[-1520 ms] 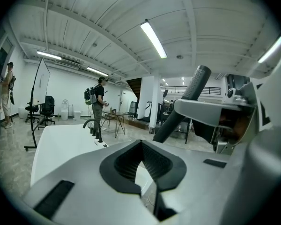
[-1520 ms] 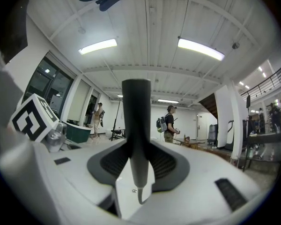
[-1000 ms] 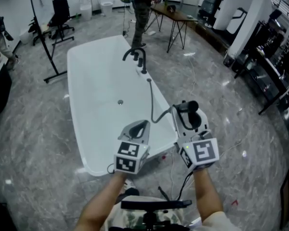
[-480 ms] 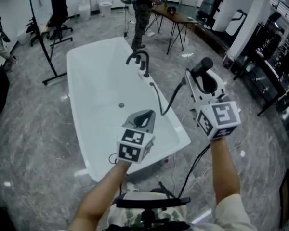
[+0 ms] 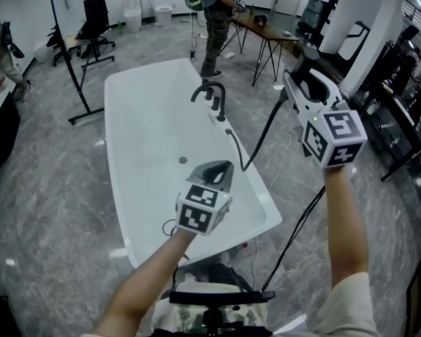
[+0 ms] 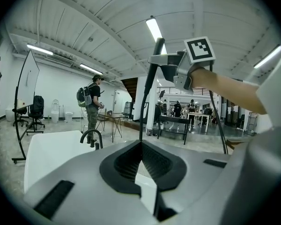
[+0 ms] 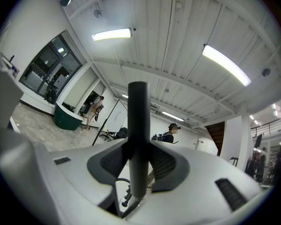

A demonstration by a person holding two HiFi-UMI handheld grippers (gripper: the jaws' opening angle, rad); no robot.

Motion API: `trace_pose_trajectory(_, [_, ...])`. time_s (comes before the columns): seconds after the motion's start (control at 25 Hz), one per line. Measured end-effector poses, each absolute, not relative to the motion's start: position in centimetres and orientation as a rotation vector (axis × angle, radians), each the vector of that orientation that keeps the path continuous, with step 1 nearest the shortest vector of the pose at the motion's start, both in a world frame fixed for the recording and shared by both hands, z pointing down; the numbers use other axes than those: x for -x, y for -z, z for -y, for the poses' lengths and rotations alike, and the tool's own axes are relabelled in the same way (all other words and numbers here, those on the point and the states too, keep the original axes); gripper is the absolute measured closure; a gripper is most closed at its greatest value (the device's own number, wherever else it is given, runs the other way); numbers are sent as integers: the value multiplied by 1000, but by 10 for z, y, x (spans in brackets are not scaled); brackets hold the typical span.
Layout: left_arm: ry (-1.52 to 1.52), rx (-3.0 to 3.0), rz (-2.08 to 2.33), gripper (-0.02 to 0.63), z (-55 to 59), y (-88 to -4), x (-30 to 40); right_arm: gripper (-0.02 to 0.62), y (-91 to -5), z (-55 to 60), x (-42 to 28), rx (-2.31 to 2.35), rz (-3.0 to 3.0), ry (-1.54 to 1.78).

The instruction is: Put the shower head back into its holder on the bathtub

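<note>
Head view puts our right tongs (image 5: 306,76) out past the right rim of the white bathtub (image 5: 144,146), clamped on the black shower head (image 5: 310,55), whose hose (image 5: 261,135) runs down to the rim just beside the black faucet (image 5: 210,93). Right gripper view confirms it: we grip the shower head's stem upright between both pads. Our left tongs (image 5: 223,173) hover over the bathtub's near end, closed with nothing between them.

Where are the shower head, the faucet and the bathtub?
shower head (image 7: 139,125), right gripper view, on its black handle
faucet (image 5: 210,83), head view, on the curved spout
bathtub (image 5: 154,132), head view, on the bare inner floor
</note>
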State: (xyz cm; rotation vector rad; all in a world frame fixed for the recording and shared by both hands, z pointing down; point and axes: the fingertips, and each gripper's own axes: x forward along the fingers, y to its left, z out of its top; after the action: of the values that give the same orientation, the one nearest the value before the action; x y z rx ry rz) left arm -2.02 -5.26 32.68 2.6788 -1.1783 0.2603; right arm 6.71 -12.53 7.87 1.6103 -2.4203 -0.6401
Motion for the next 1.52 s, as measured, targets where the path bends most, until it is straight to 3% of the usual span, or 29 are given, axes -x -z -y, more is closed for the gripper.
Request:
trace_pose_trajectory(0.88, [-223,-2544,1341,598,200,-324,-43,449,-5,287,-89,-1389,2597,783])
trace_pose_trajectory(1.52, [-213,-2411,1513,599,268,-330,-34,449,57,373,-80,-1266,2662,925])
